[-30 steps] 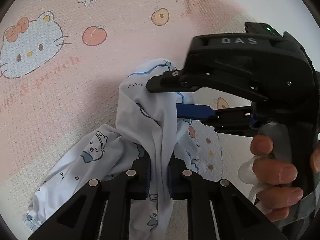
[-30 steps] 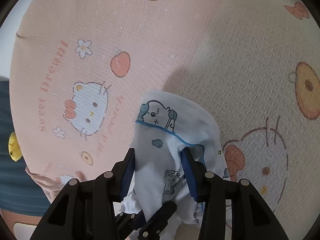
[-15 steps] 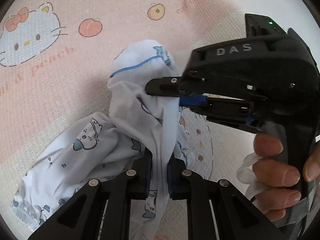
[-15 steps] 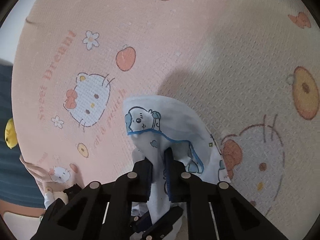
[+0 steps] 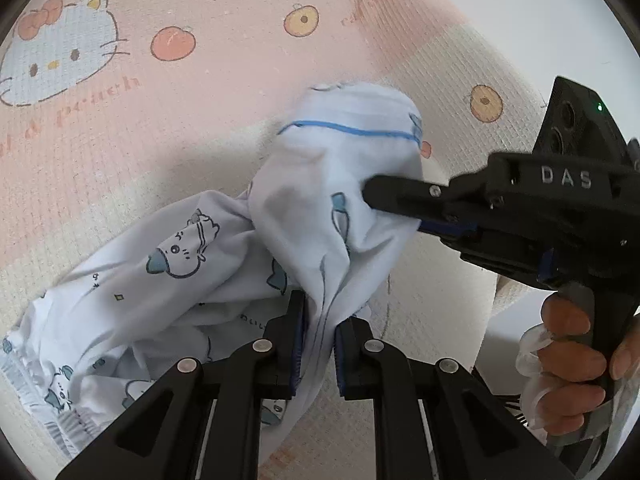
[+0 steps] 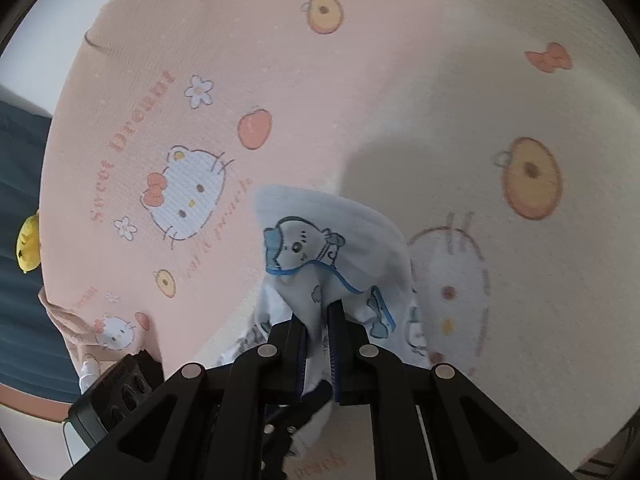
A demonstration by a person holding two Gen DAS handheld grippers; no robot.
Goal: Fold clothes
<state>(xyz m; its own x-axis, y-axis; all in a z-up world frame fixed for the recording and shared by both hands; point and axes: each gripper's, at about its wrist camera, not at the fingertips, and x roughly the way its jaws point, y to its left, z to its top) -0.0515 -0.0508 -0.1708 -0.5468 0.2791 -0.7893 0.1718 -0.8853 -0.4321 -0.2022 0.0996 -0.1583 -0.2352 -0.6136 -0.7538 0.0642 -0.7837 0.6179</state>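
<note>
A: From the left wrist, what does the garment look like?

B: The white garment [image 5: 320,208] carries small blue cartoon animals and a blue piped edge, with a gathered elastic hem at lower left. It is bunched and lifted above the pink blanket [image 5: 120,152]. The left gripper [image 5: 320,340] has its fingers clamped on a hanging fold. The right gripper [image 5: 416,216] comes in from the right, held by a hand [image 5: 576,364], fingers pinched on the raised part.

A: And the surface?

B: The blanket is waffle-textured, printed with cartoon cats, peaches and lettering.

A: From the right wrist?

B: The garment [image 6: 332,248] rises between the right gripper [image 6: 318,344] fingers, which are closed tight on the cloth. One blue animal print faces the camera. The blanket [image 6: 360,100] spreads beyond; at the left edge are dark blue fabric [image 6: 20,184] and a small yellow object [image 6: 29,242].
</note>
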